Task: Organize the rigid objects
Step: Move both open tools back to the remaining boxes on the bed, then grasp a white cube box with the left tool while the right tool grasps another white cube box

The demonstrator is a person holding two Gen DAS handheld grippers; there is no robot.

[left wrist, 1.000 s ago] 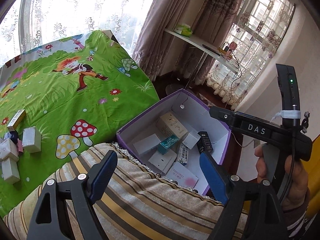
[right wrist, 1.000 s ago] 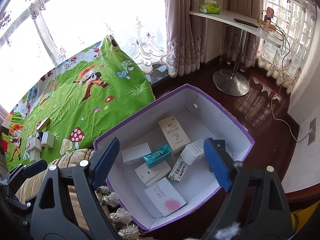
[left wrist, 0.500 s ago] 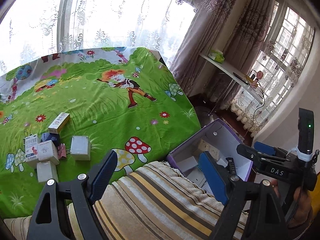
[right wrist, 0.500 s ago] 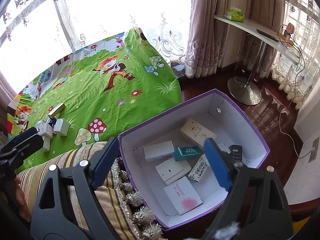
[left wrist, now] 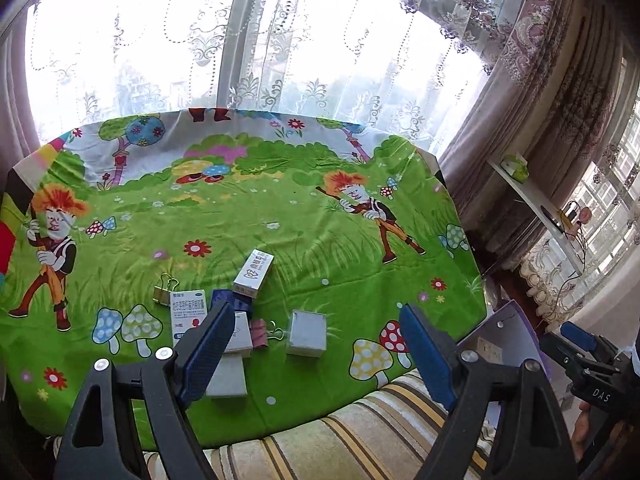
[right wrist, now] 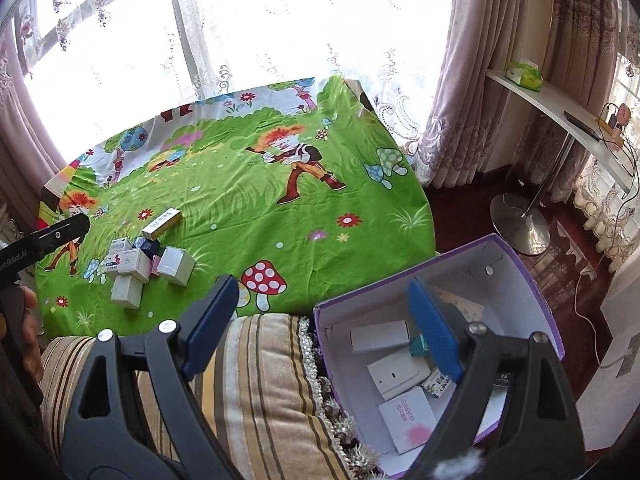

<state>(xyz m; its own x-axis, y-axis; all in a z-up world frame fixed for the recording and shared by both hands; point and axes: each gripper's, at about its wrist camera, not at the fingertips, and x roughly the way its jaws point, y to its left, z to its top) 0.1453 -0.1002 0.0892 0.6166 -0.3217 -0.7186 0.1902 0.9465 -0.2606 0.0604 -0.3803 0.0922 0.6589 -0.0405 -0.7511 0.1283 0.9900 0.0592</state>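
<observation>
Several small boxes lie in a cluster on the green cartoon cloth (left wrist: 320,240): a white cube (left wrist: 306,334), a long white and gold box (left wrist: 254,270), a white and blue medicine box (left wrist: 188,312) and two binder clips beside them. My left gripper (left wrist: 316,312) hangs open above the near side of this cluster, holding nothing. My right gripper (right wrist: 323,282) is open and empty too, over the gap between the striped cushion (right wrist: 256,380) and the purple box (right wrist: 520,264). Inside that box lie several packets, among them a pink-marked white one (right wrist: 408,416). The cluster (right wrist: 148,264) shows at the left.
The purple box (left wrist: 504,332) stands low to the right of the cloth, past the striped cushion (left wrist: 360,432). A white shelf (right wrist: 560,100) with a green tissue box, a round metal stand base (right wrist: 520,224), curtains and dark wooden floor lie to the right. A hand (right wrist: 24,320) holds the left tool.
Both views have swung left, away from the purple box and toward the green cloth. The box cluster now sits right in front of the left gripper. Both sets of jaws stay equally wide.
</observation>
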